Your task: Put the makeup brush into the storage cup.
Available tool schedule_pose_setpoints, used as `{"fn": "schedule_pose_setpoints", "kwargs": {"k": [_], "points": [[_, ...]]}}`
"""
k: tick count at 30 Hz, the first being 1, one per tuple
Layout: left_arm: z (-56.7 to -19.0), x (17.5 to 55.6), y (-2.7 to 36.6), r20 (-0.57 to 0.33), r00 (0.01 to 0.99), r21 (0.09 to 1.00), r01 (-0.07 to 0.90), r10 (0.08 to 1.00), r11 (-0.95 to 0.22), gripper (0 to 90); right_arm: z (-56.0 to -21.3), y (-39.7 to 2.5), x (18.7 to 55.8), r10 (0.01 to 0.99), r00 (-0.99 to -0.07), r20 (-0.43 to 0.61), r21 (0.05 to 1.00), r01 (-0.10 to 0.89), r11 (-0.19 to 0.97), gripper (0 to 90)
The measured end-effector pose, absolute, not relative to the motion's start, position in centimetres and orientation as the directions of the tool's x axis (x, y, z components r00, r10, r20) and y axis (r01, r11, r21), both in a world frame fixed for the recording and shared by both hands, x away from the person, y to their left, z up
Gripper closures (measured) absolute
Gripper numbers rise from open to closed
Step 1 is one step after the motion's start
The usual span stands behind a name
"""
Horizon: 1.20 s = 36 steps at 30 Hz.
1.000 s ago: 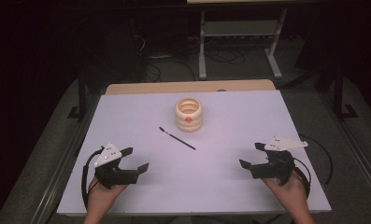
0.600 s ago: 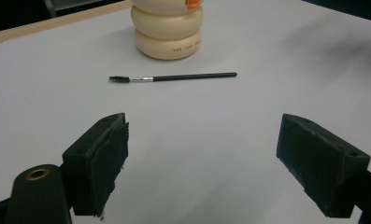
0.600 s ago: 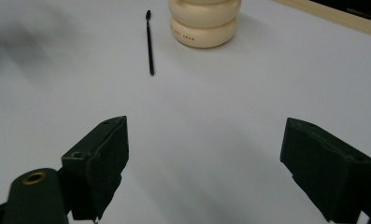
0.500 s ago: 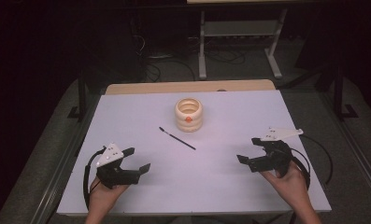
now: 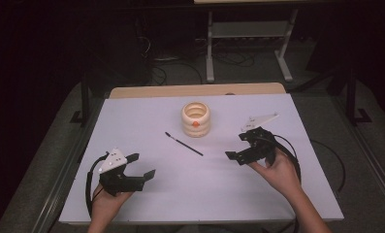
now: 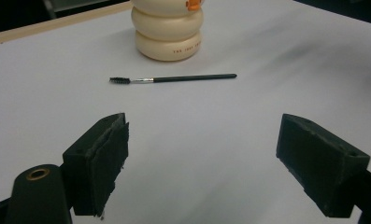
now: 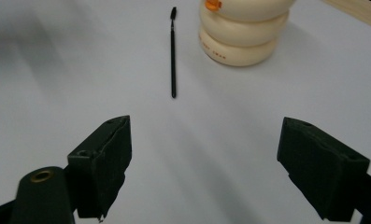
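Note:
A cream ribbed holder [image 5: 196,119] with an orange spot stands at the table's middle back; it is also in the left gripper view [image 6: 168,32] and the right gripper view [image 7: 241,35]. A thin black brush [image 5: 183,143] lies flat in front of it, bristle end toward the left [image 6: 171,79] [image 7: 173,51]. My left gripper [image 5: 140,165] hovers open near the front left, with nothing between its jaws [image 6: 204,158]. My right gripper [image 5: 237,146] is open too, to the right of the brush's handle end and pointing at it [image 7: 204,161].
The white table top [image 5: 146,121] has a wooden strip [image 5: 195,90] along its far edge. Beyond it are a metal stand [image 5: 248,34] and cables on the dark floor. Cables trail from both grippers.
My right gripper has moved forward and leftward, toward the brush and the holder. The left gripper has stayed almost in place. Brush and holder have not moved.

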<state>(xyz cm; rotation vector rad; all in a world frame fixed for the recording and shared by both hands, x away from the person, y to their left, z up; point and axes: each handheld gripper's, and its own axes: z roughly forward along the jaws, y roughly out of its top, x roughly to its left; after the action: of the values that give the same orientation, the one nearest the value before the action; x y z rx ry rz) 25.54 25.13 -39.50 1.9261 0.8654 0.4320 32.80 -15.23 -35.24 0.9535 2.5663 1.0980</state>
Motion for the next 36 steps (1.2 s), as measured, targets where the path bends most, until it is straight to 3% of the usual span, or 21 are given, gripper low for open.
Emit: {"fn": "schedule_pose_setpoints", "kwargs": {"k": [13, 22, 32, 36], "points": [[-39.4, 25.6, 25.2, -0.053, 0.692, 0.873, 0.382, 0.72, -0.304, 16.6, -34.6, -8.9, 35.9, 0.56, -0.827, 0.05, 0.621, 0.465, 0.632, 20.7], [-39.3, 25.6, 25.2, -0.055, 0.694, 0.874, 0.382, 0.718, -0.302, 16.8, -36.0, -5.4, 37.4, 0.51, -0.86, 0.027, 0.573, 0.432, 0.697, 24.5], [-39.4, 25.7, 25.3, -0.063, 0.692, 0.876, 0.383, 0.72, -0.292, 16.9, -38.2, -2.6, 38.3, 0.479, -0.877, 0.019, 0.514, 0.42, 0.748, 32.8], [-39.3, 25.7, 25.2, -0.066, 0.691, 0.877, 0.384, 0.72, -0.288, 16.9, -39.2, -2.1, 38.9, 0.487, -0.873, 0.024, 0.475, 0.439, 0.763, 40.1]]}}
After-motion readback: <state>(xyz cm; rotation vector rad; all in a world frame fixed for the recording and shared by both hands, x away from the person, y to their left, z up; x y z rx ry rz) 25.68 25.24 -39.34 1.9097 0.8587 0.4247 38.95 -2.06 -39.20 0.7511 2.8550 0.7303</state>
